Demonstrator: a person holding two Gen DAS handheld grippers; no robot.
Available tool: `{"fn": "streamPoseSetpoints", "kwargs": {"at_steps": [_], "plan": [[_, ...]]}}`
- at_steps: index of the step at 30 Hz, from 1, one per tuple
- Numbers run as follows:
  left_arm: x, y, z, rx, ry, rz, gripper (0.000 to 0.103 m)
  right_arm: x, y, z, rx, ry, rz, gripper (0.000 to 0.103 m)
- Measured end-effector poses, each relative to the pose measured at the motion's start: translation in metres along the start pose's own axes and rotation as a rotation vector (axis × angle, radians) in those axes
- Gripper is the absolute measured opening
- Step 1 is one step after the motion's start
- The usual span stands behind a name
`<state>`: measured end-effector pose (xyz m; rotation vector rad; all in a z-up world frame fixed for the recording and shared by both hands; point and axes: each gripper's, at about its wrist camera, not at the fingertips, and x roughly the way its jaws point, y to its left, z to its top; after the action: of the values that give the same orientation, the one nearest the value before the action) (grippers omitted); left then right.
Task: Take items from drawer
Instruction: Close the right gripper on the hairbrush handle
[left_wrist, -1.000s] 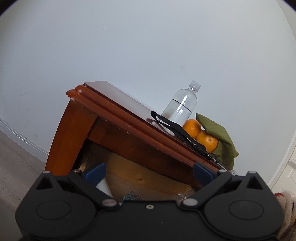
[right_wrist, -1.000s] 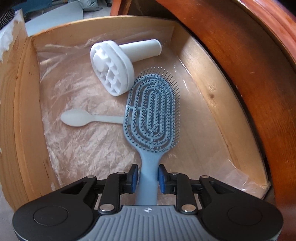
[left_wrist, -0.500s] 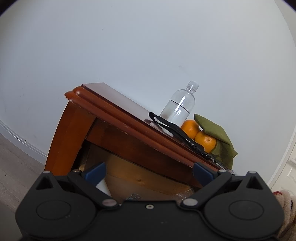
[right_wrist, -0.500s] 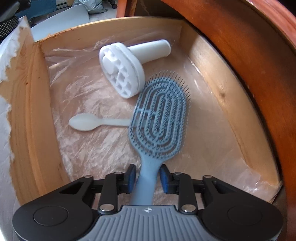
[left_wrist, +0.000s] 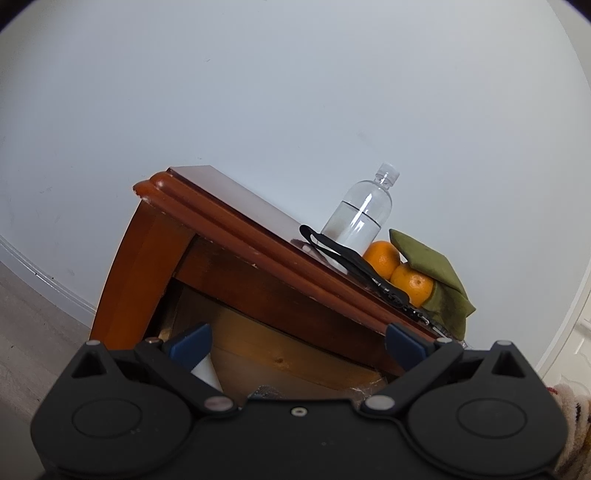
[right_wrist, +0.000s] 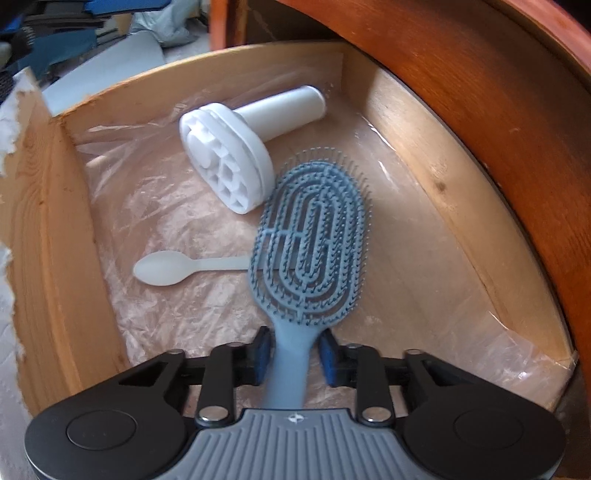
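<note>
Lifting hairbrush (right_wrist: 314, 240) off drawer (right_wrist: 48, 236) floor, my right gripper (right_wrist: 291, 354) clamping handle; brush head now tilting up over spoon (right_wrist: 177, 267); my left gripper (left_wrist: 295, 339) hanging wide, holding nothing.

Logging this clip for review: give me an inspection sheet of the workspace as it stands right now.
Surface: open wooden drawer lined with crinkled plastic sheet; table above it.
Job's things: blue hairbrush held by its handle, head overlapping the white spoon; white roller lies toward the back of the drawer.
Clutter: water bottle, two oranges, green cloth, black strap on the tabletop.
Grippers: right gripper shut on the hairbrush handle; left gripper open, holding nothing.
Cables: nothing seen.
Surroundings: plain white wall, grey floor.
</note>
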<state>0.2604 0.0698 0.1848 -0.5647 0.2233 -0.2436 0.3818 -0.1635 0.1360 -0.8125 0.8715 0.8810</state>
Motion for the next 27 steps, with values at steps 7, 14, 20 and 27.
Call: {"fn": "streamPoseSetpoints", "kwargs": {"at_steps": [7,14,20,27], "plan": [[-0.003,-0.001,-0.001,0.001,-0.017,0.014,0.101,-0.001,-0.006,0.000,0.030,-0.041,-0.077,0.022],[0.003,0.005,0.007,0.009,-0.003,-0.008,0.101,-0.011,-0.001,-0.001,-0.003,-0.089,-0.147,0.022],[0.000,0.004,0.005,0.007,-0.009,-0.007,0.101,-0.022,-0.004,0.001,0.025,-0.132,-0.165,0.021],[-0.002,0.004,0.005,0.003,-0.012,-0.009,0.101,-0.033,0.002,0.003,0.001,-0.180,-0.213,0.019]]}}
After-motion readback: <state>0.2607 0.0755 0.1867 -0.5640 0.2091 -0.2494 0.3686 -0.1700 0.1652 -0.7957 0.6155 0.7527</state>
